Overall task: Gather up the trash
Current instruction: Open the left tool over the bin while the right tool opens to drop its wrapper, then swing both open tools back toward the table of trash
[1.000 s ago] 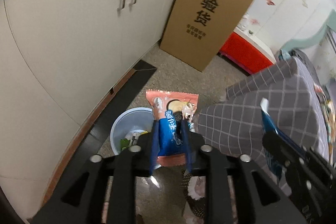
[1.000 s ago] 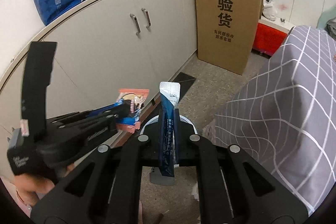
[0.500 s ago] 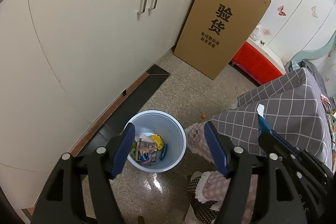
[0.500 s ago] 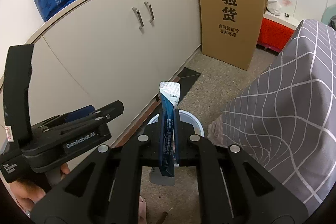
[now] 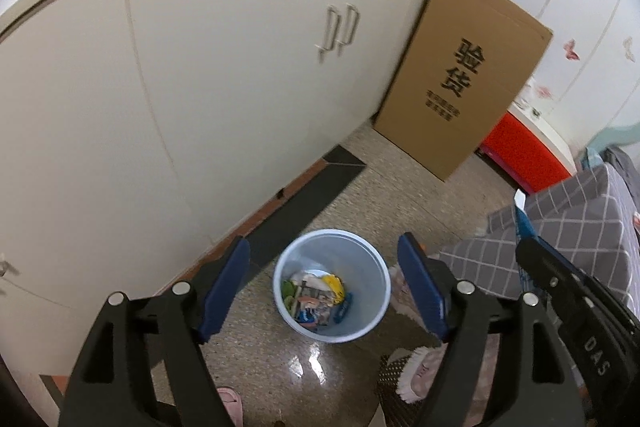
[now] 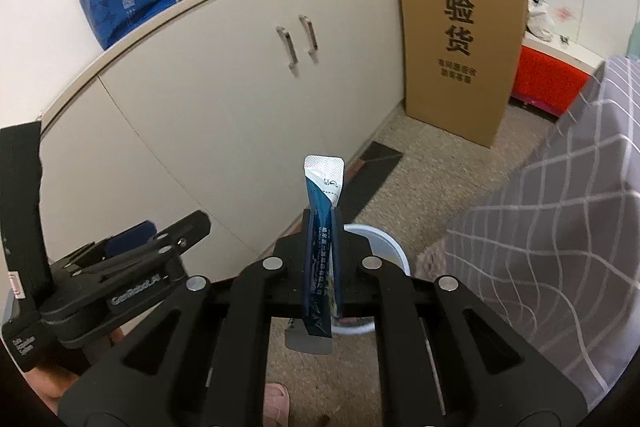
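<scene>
The left gripper (image 5: 324, 283) hangs above the floor (image 5: 400, 187) with its jaws wide apart and opening, nothing between them; its blue pads (image 5: 224, 291) frame the bin (image 5: 368, 275), which stands on the floor straight below the gap. In the bin lies a heap of wrappers (image 5: 316, 301), green, yellow, white and blue, none touching the jaws. Beyond the left jaw runs a cream cabinet (image 5: 240, 87) with two metal handles; beyond the right jaw a flat carton (image 5: 464, 75) leans against the cabinet's end, and farther right a red box (image 5: 524, 155) sits on the floor. Just past the right jaw a grey checked cloth (image 5: 580, 227) drapes down, and the right gripper (image 5: 524, 247) reaches in before it. From the right wrist view, the right gripper (image 6: 320, 251) has its jaws close together, clamped on a blue and white sachet (image 6: 322, 211), though they are starting to ease apart; the sachet stands upright between them, its white sealed end poking out past the tips and its lower end hanging back behind them. The bin's rim (image 6: 394, 251) shows just behind and below these jaws. To their left the left gripper (image 6: 160, 247) sits lower, a hand (image 6: 48, 385) under it. A pink slipper (image 6: 276, 403) lies on the floor beneath the right gripper.
</scene>
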Motion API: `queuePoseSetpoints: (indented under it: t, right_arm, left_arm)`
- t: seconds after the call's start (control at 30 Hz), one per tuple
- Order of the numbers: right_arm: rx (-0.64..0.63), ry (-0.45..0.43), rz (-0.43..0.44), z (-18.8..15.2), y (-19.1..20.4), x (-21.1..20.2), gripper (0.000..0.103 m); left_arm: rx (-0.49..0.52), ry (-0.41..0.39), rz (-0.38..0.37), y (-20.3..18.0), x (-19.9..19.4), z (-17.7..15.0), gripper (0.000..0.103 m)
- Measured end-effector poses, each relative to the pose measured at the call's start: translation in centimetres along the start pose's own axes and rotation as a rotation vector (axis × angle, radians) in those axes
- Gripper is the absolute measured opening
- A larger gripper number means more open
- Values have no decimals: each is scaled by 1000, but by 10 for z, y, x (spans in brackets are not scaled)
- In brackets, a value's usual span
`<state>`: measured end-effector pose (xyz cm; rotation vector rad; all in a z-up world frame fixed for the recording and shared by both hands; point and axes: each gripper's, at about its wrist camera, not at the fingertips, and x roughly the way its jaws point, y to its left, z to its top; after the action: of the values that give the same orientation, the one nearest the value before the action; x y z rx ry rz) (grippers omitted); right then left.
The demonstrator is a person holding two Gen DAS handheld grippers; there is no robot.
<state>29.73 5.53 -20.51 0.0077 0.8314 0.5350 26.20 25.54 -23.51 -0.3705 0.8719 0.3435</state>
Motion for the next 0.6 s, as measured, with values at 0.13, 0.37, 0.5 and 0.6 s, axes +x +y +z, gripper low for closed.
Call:
queuePoseSetpoints:
  t: [0.13, 0.37, 0.5, 0.6]
  right_arm:
    - [-2, -4, -31, 1, -2, 15, 62]
    - [63, 0, -20, -11, -14, 1, 62]
    - [68, -41, -31, -12, -14, -30, 62]
    - [58, -76, -35, -12, -13, -58, 63]
  left_arm:
    - [-19, -9, 20, 7, -4, 2, 77]
    - [-7, -26, 8, 3, -20, -2, 77]
    - [8, -54, -22, -9, -39, -4, 77]
    - [22, -95, -38, -21, -59, -9, 77]
